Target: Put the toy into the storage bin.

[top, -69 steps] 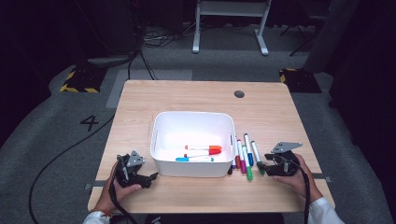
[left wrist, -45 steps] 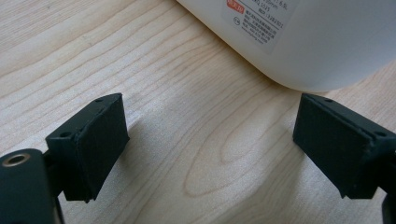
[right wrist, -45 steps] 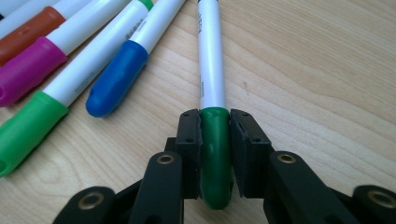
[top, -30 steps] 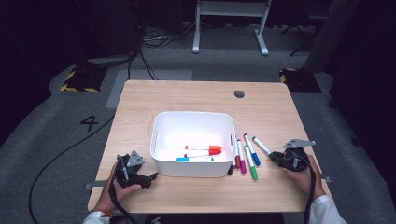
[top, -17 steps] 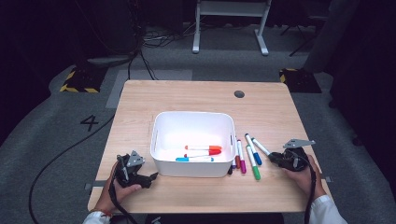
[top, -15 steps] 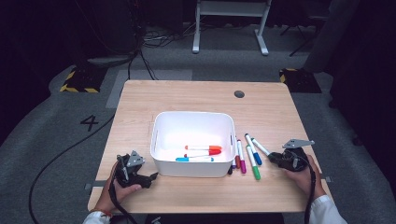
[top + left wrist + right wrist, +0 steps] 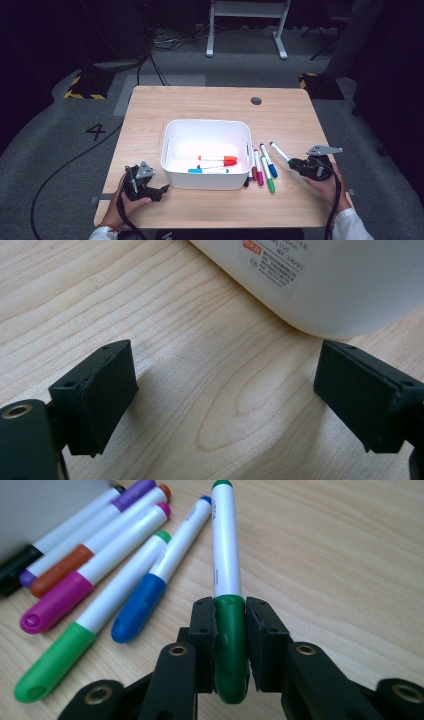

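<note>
Right gripper view: your right hand-held gripper (image 7: pixel 231 630) is clamped on the dark green cap of a marker (image 7: pixel 226 570), 1 pad on each side of the cap. White barrel runs away from the jaws, tip end also green, out over the bare worktop (image 7: pixel 340 560). Whether the barrel touches the wood, can't tell from here.

Just left of it, 5 loose markers lie side by side on the worktop: blue-capped (image 7: pixel 165 575) nearest the held one, then light-green-capped (image 7: pixel 95 630), magenta-capped (image 7: pixel 95 577), orange-brown-capped (image 7: pixel 95 550), purple-capped (image 7: pixel 82 530) closest to the bin. Bin wall fills the top-left corner.

Left gripper view: your left hand-held gripper (image 7: pixel 225 400) is open wide, nothing between the jaws, just wood grain. Rounded corner of the white bin (image 7: pixel 320 295) sits just beyond the jaws, label sticker on it, not touching either pad.

High view: your left hand rests at the near-left of the worktop, gripper pointing at the bin's near-left corner. Your right hand is at the near-right, held marker sticking out up-left toward the loose row, clear of it. The row lies between bin and right gripper, near the bin's right wall. Bin sits mid-worktop with 3 markers inside: orange-capped (image 7: pixel 218 158), red-capped (image 7: pixel 217 163), light-blue-capped (image 7: pixel 209 170), lying parallel near the front wall. Round cable hole (image 7: pixel 256 100) at the far right of the worktop.
</note>
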Demonstrator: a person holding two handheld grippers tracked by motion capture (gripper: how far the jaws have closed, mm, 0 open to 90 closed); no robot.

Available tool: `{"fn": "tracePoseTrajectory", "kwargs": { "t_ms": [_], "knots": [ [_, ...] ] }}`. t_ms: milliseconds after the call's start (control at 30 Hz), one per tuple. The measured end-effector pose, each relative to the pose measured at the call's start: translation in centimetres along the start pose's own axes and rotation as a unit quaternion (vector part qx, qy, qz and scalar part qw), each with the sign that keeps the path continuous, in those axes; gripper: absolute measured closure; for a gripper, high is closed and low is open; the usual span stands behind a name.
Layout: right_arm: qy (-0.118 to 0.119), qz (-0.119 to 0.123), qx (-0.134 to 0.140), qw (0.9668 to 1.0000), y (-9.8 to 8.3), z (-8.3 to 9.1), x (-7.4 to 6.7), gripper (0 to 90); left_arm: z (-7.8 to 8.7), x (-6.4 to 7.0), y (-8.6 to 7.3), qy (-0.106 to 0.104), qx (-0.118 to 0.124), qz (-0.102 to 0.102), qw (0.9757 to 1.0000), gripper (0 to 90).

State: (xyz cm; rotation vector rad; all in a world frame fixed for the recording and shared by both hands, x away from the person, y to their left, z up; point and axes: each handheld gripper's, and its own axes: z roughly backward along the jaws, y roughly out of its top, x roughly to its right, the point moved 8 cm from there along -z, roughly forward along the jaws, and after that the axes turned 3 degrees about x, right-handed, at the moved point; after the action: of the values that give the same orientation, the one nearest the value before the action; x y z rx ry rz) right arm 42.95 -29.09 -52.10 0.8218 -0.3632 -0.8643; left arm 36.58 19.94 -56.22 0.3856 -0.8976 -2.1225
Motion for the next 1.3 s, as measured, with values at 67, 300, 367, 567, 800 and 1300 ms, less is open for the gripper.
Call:
{"fn": "tracePoseTrajectory", "kwargs": {
  "t_ms": [67, 300, 367, 567, 800, 1300],
  "knots": [
    [0.006, -0.003, 0.009, 0.9999, 0.6, 0.4, -0.3, 75.1, 0.0, 0.0, 0.0, 0.000, 0.000, 0.000, 1.0000, 10.2],
    [0.021, 0.013, 0.032, 0.9992, 2.7, 1.3, -1.2, 75.1, 0.0, 0.0, 0.0, 0.000, 0.001, 0.001, 1.0000, 10.2],
    [0.024, 0.014, 0.037, 0.9989, 3.1, 1.5, -1.4, 75.1, 0.0, 0.0, 0.0, 0.000, 0.000, 0.000, 1.0000, 10.2],
    [0.038, 0.028, 0.054, 0.9975, 5.0, 2.2, -2.2, 75.0, 0.0, 0.0, 0.0, 0.000, 0.000, 0.000, 1.0000, 10.2],
    [0.056, 0.053, 0.077, 0.9941, 8.1, 3.2, -3.6, 75.0, 0.0, 0.0, 0.0, 0.000, 0.000, 0.000, 1.0000, 10.2],
    [0.099, 0.126, 0.090, 0.9830, 14.1, 4.3, -9.0, 75.0, 0.0, 0.0, 0.0, 0.000, 0.000, -0.001, 1.0000, 10.2]
  ]
}}
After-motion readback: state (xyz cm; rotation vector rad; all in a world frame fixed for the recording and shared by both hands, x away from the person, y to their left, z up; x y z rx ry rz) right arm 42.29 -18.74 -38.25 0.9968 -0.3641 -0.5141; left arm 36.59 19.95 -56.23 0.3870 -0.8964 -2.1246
